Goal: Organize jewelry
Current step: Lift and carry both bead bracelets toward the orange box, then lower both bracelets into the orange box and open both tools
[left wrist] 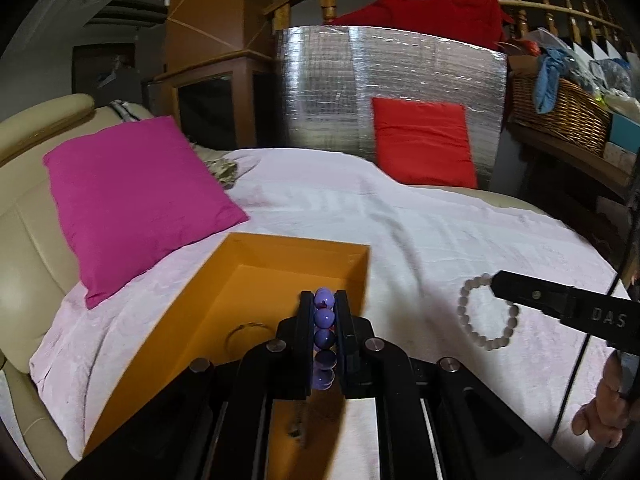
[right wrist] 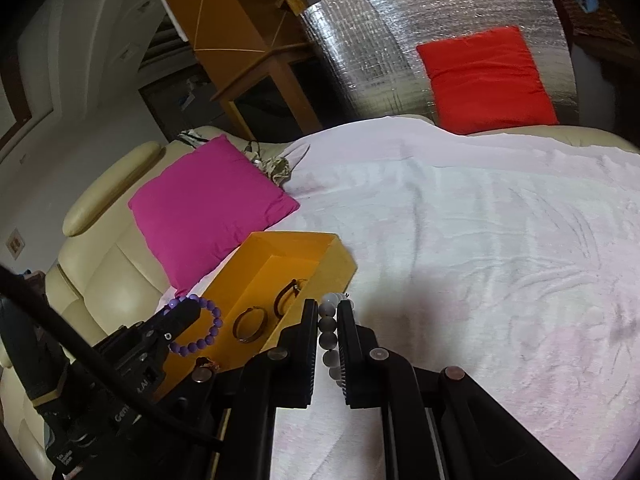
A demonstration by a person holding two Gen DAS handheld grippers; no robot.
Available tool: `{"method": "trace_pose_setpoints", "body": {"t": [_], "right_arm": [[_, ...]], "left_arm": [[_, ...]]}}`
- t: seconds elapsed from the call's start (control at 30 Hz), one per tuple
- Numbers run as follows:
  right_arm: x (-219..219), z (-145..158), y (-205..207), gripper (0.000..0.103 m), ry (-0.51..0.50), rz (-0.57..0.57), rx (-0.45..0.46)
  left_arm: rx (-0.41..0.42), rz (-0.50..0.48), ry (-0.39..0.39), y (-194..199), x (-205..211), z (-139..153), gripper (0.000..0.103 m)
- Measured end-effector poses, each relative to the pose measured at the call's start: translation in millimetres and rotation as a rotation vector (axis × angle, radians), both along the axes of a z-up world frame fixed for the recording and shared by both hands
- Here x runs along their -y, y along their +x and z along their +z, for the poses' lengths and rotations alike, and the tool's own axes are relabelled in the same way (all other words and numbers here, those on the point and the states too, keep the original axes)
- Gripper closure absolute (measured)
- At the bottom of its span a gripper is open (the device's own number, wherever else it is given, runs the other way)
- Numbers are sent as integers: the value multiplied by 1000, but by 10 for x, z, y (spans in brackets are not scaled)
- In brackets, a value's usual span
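Magenta cushion (left wrist: 132, 200) lies far left, ahead of the left claw (left wrist: 324, 300), on a cream sofa (left wrist: 24, 248) draped with a white blanket (left wrist: 400, 220).

Orange box (left wrist: 224, 280), open-topped, sits directly ahead of and below the left claw; a gold bangle (right wrist: 249, 325) and a dark ring-shaped piece (right wrist: 289, 295) lie inside it.

Left claw clamps a purple bead bracelet (left wrist: 324, 316) between its fingers, held over the box's near end.

Right claw (right wrist: 329, 305) pinches a grey-white bead bracelet (right wrist: 329, 328), just right of the box wall, above the blanket.

Red cushion (right wrist: 486, 80) leans on a silver foil panel (right wrist: 360, 40), far ahead.
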State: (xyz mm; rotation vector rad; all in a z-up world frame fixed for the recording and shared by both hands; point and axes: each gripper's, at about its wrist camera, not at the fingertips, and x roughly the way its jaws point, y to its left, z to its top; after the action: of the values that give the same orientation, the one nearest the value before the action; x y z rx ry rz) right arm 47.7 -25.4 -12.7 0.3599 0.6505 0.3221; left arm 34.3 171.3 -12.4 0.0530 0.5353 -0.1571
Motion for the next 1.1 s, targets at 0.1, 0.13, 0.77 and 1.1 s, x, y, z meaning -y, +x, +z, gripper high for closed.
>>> {"method": "trace_pose_setpoints", "body": {"t": [0.1, 0.13, 0.77, 1.1], "right_arm": [[-73, 15, 7, 92, -12, 8, 3], [-105, 21, 11, 92, -20, 12, 4], [-801, 410, 218, 92, -84, 95, 66], [-1164, 382, 124, 92, -64, 171, 63]], "left_arm": [[-6, 30, -7, 64, -129, -13, 93], [-6, 41, -9, 83, -166, -17, 93], [-49, 170, -27, 311, -723, -135, 93], [-62, 216, -18, 266, -952, -192, 93]]}}
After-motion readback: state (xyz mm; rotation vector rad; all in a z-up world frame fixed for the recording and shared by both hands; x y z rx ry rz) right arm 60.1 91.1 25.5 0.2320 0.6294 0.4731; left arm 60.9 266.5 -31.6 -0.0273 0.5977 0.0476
